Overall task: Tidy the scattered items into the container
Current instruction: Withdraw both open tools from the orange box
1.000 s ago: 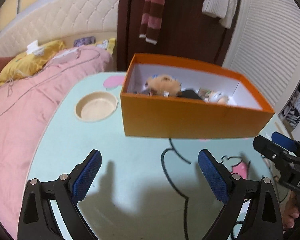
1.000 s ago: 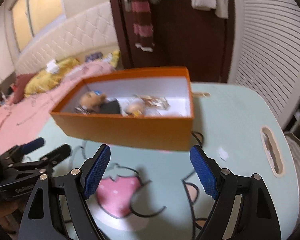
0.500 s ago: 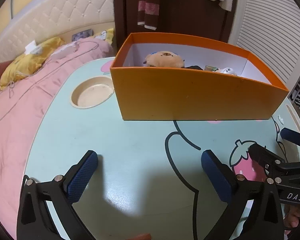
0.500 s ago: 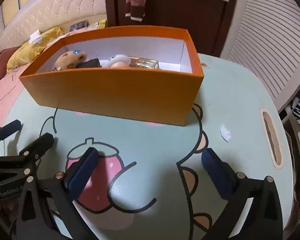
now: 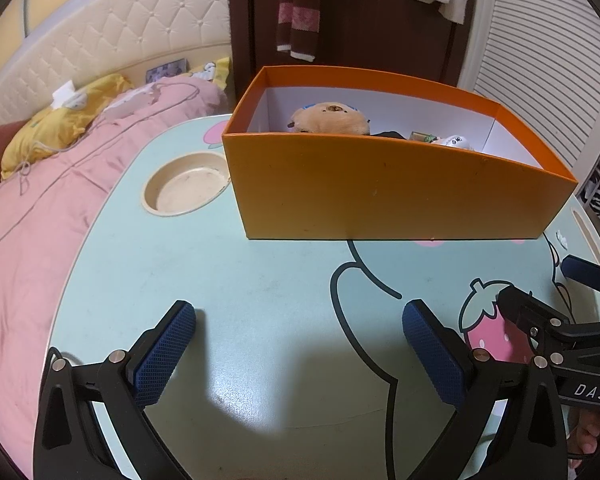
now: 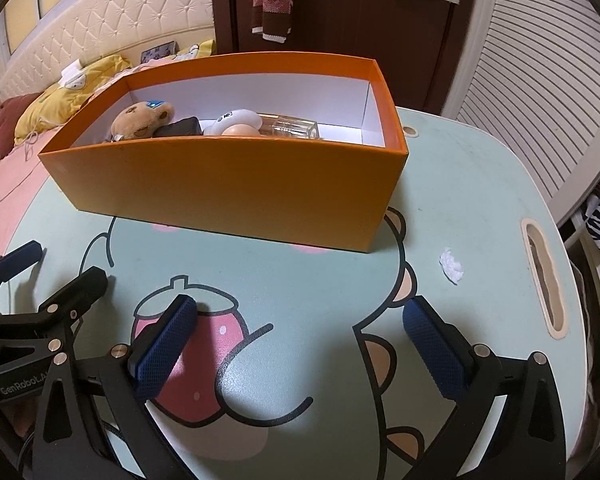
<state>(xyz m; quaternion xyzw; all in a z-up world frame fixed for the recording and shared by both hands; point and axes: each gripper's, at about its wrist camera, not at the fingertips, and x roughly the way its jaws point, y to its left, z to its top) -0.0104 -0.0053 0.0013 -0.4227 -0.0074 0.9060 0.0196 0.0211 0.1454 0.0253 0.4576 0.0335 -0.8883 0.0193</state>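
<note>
- Table (image 6: 480,200): orange box (image 6: 236,184) stands near far edge.
- Box holds plush bear (image 6: 140,118), dark pouch (image 6: 178,126), white item (image 6: 236,117), clear bottle (image 6: 292,127).
- Left gripper (image 5: 298,346), right gripper (image 6: 300,340): jaws just opened wide, released, nothing between, over the table.
- Paper scrap (image 6: 451,266) beside box.

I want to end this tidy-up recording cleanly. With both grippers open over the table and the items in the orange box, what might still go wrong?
1. The white scrap still lies on the table outside the orange box; it may be missed.
2. Left gripper and right gripper sit close together; a careless move might knock them.
</note>
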